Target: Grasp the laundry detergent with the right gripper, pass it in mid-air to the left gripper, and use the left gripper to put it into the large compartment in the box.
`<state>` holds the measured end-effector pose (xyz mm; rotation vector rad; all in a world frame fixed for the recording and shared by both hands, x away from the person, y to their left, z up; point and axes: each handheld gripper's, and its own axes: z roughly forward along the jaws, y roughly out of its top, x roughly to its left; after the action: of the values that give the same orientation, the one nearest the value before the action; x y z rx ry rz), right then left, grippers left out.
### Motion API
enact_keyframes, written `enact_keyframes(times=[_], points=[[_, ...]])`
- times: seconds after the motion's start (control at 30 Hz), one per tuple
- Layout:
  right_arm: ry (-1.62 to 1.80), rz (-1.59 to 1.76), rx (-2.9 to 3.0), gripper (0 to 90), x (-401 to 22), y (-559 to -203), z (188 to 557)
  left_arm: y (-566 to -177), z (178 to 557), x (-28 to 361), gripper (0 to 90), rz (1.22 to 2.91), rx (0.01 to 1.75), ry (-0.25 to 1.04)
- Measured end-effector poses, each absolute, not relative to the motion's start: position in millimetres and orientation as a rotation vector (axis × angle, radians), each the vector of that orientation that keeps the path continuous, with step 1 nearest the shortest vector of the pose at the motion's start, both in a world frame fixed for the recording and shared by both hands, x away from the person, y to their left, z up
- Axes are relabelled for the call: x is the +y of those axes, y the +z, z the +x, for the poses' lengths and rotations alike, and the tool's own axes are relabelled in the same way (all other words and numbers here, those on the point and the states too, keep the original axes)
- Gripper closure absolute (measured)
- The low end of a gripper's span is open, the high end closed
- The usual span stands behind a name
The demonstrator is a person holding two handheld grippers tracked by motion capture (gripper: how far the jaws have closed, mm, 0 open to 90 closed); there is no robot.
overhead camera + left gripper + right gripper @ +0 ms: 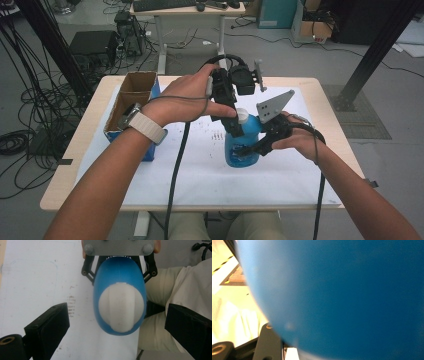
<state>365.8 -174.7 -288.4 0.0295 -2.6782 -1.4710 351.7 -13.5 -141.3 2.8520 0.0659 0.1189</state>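
A blue bottle [241, 150] with a white cap [242, 117] stands upright on the white sheet [200, 170] in the middle of the table. My right gripper [251, 148] comes in from the right and is shut on the bottle's body; in the right gripper view the blue bottle [342, 290] looms close beside one black finger [268, 342]. My left gripper [235, 125] points down over the bottle top. In the left gripper view the left gripper [117, 313] is open, its jaws well apart on either side of the cap [121, 308] and not touching it.
An open cardboard box [131, 97] with a blue side stands at the table's left edge. Small dark marks [216, 135] dot the sheet left of the bottle. Behind the table are a desk [190, 12], cables and black frame posts. The person's lap lies beyond the table's near edge.
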Motion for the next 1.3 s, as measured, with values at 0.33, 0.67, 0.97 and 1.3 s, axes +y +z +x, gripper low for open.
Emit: enact_keyframes(times=[0.33, 0.67, 0.97, 1.3], points=[[-1.47, 0.028, -2.681, 42.9, -174.8, -288.6, 366.1, -140.8, 351.4, -12.6, 6.0, 2.853, 0.068, 0.117], [-1.48, 0.049, -2.685, 42.9, -174.6, -289.5, 367.5, -140.8, 351.4, -12.7, 5.9, 2.853, 0.068, 0.118], [-1.48, 0.05, -2.686, 42.9, -174.8, -289.6, 367.6, -140.9, 351.2, -12.7, 5.9, 2.853, 0.07, 0.118], [-1.473, 0.045, -2.685, 42.8, -175.5, -289.7, 367.2, -140.7, 350.8, -14.2, 5.9, 2.852, 0.062, 0.117]])
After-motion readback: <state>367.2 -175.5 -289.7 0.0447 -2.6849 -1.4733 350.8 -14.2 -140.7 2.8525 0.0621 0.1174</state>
